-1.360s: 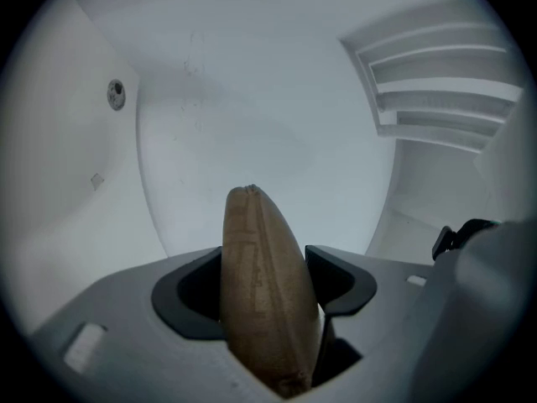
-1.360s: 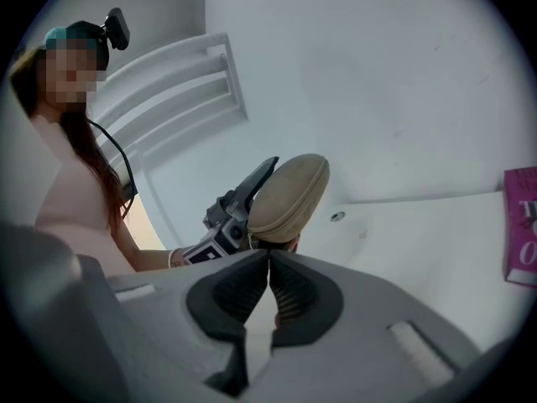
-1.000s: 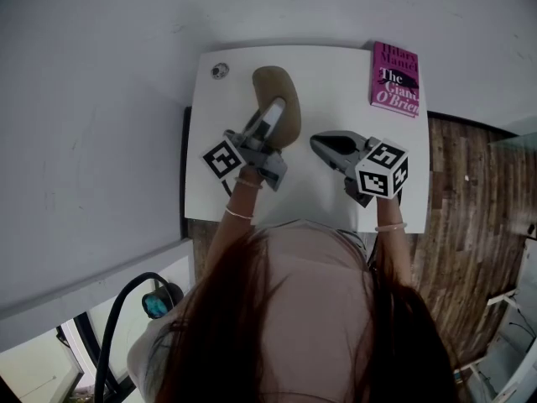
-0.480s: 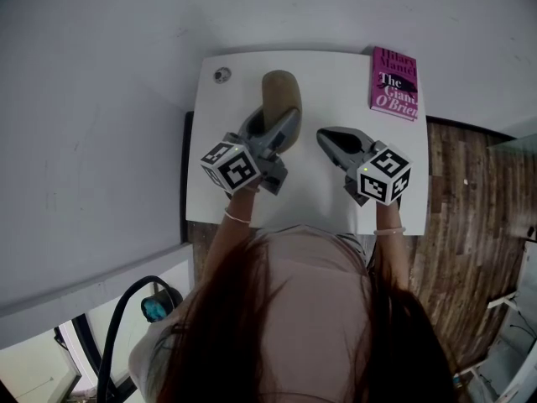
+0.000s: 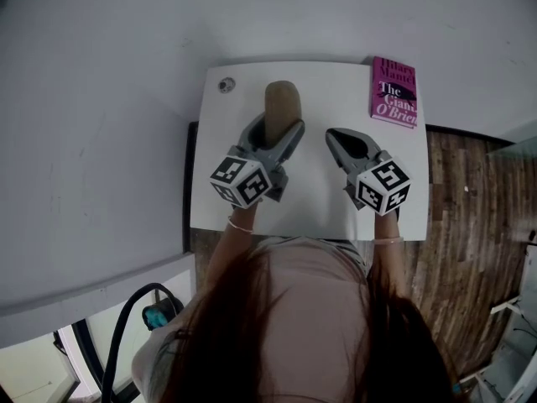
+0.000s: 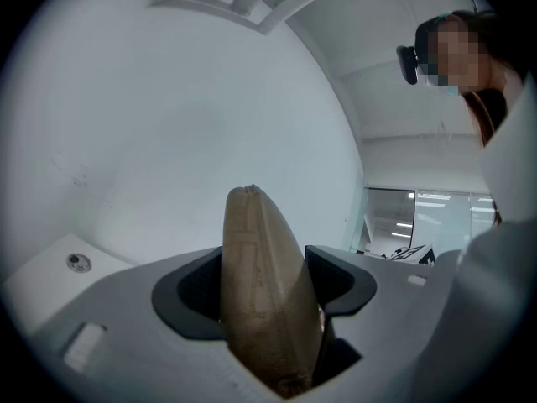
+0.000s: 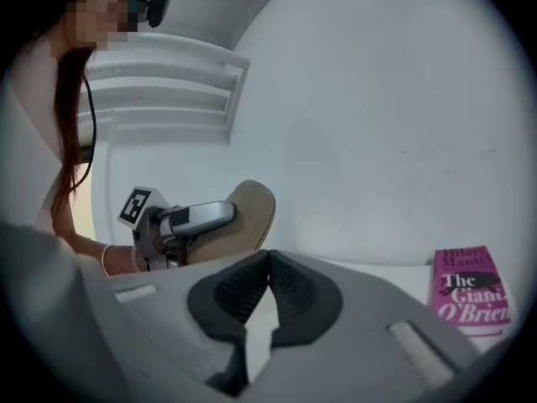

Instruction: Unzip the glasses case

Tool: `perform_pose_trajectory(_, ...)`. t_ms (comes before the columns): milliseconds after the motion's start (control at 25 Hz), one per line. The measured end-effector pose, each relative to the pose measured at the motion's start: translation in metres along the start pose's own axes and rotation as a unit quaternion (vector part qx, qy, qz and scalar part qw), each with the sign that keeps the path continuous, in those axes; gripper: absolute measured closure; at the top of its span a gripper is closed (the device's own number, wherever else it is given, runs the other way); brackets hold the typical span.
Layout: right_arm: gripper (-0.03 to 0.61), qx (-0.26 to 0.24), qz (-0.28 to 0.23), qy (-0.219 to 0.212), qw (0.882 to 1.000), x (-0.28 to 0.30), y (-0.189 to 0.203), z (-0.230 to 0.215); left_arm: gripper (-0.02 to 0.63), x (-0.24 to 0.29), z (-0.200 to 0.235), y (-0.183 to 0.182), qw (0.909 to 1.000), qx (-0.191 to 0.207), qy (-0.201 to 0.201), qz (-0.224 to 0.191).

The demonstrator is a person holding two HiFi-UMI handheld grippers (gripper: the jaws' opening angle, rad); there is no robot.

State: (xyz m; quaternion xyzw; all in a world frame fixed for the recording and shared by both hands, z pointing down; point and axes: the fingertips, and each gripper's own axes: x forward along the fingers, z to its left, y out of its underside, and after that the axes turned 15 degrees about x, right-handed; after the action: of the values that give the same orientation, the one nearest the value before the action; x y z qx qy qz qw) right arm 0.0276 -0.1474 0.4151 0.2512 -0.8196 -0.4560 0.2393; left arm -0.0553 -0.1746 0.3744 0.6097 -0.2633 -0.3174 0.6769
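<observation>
the left gripper (image 5: 275, 129) is clamped on the glasses case (image 5: 283, 99); in the left gripper view its two dark pads press the tan case from either side, jaws wide apart around it, and the case stands on edge between them with its rounded end pointing away towards the pale wall (image 5: 101, 99); a seam runs down the narrow edge facing the camera, and whether that is the zip is too blurred to tell; in the head view the case reaches out past the jaw tips over the far part of the white table (image 5: 319, 196); whether its underside touches the tabletop cannot be made out;

the right gripper (image 5: 335, 136) hangs just to the right of the case, apart from it, over bare table; in the right gripper view its ribbed pads meet at the tips with nothing between them;

a pink book (image 5: 394, 92) lies flat at the table's far right corner, well apart from both grippers; a small round fitting (image 5: 226, 84) sits near the far left corner, beside the case's end; wooden floor (image 5: 470, 225) shows to the right of the table, and a black cable (image 5: 113, 351) loops at lower left
</observation>
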Motion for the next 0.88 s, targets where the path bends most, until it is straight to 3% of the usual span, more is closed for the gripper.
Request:
perform_pose_trajectory(360, 0.575, -0.023, -0.036, 0.043, 0.998, -0.007, -0.014, 0.005, 0.318, -0.011, 0.001, -0.005, 0.9982, 0.053, -0.024, 0.012)
perform_pose_trajectory(880, 0.575, -0.050, -0.069, 0.087, 0.993, -0.004, -0.020, 0.036, 0.318, -0.038, 0.002, -0.008, 0.9914, 0.124, -0.018, 0.037)
